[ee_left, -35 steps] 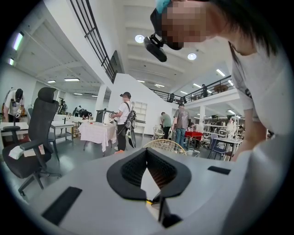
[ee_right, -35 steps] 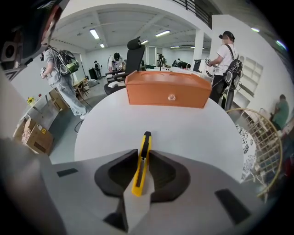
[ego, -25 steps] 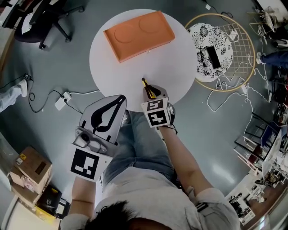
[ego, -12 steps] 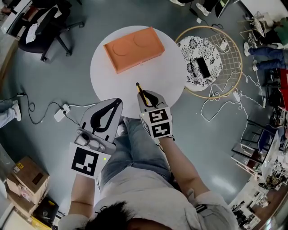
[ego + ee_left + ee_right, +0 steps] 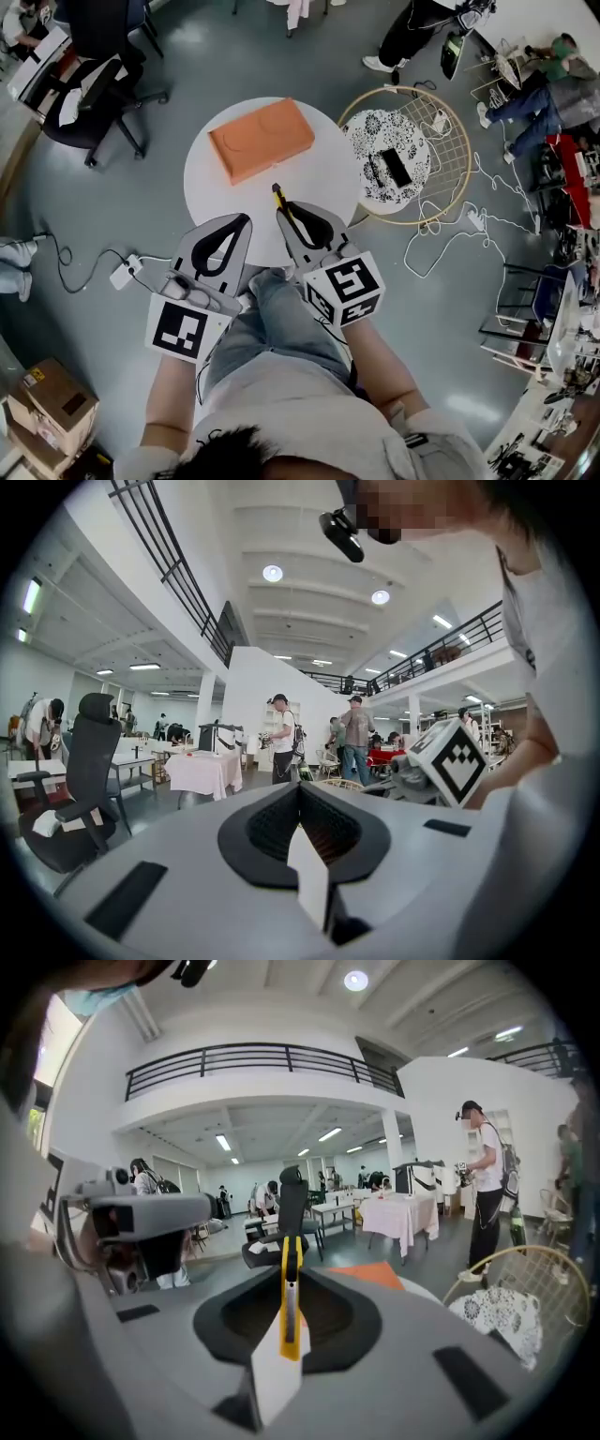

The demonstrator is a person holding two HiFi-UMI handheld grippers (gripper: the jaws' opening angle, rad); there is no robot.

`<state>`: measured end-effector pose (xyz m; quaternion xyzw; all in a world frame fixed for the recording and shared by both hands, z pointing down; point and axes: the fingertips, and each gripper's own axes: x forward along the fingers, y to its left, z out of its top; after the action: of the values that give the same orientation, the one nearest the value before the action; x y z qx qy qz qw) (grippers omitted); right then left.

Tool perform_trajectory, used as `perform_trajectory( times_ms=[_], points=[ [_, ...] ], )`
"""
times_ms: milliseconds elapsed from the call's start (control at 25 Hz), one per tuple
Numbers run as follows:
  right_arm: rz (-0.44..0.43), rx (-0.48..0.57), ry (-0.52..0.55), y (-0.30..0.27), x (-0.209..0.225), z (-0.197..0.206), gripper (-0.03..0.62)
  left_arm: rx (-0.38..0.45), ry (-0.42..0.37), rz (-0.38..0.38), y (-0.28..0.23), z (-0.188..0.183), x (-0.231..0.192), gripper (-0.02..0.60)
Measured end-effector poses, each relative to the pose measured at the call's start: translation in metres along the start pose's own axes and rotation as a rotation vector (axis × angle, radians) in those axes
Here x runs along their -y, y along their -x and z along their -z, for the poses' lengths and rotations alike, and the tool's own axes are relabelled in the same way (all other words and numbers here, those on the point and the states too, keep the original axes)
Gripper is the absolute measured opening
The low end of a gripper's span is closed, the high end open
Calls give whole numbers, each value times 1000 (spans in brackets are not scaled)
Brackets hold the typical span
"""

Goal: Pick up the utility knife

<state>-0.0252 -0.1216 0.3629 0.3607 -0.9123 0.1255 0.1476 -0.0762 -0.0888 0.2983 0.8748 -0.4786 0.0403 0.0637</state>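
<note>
I see a round white tabletop (image 5: pixel 323 183) with one thing lying on it: a flat orange box (image 5: pixel 261 139), set toward the far left, with two round dents in its top. The tabletop stands on a grey floor (image 5: pixel 187 56). Also on that floor are a round wire basket (image 5: pixel 457 141) just right of the tabletop, a white power strip (image 5: pixel 125 275) to its left, an office chair (image 5: pixel 98 98) and a cardboard box (image 5: pixel 52 398).

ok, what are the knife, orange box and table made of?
Utility knife: yellow body, probably plastic, grey metallic strip along it. Orange box: matte, two pressed circles on top, likely moulded plastic or foam. Table: smooth white top, material unclear.
</note>
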Motion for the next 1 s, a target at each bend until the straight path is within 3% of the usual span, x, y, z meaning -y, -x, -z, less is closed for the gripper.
perform_trajectory(
  times_ms=[480,1000],
  points=[
    [-97,287,46,79,-38,-86,63,85,-43,49,10,-38,26,11],
    [-127,407,51,110,-62,-107,64,149,-48,112,28,-59,46,11]
  ],
)
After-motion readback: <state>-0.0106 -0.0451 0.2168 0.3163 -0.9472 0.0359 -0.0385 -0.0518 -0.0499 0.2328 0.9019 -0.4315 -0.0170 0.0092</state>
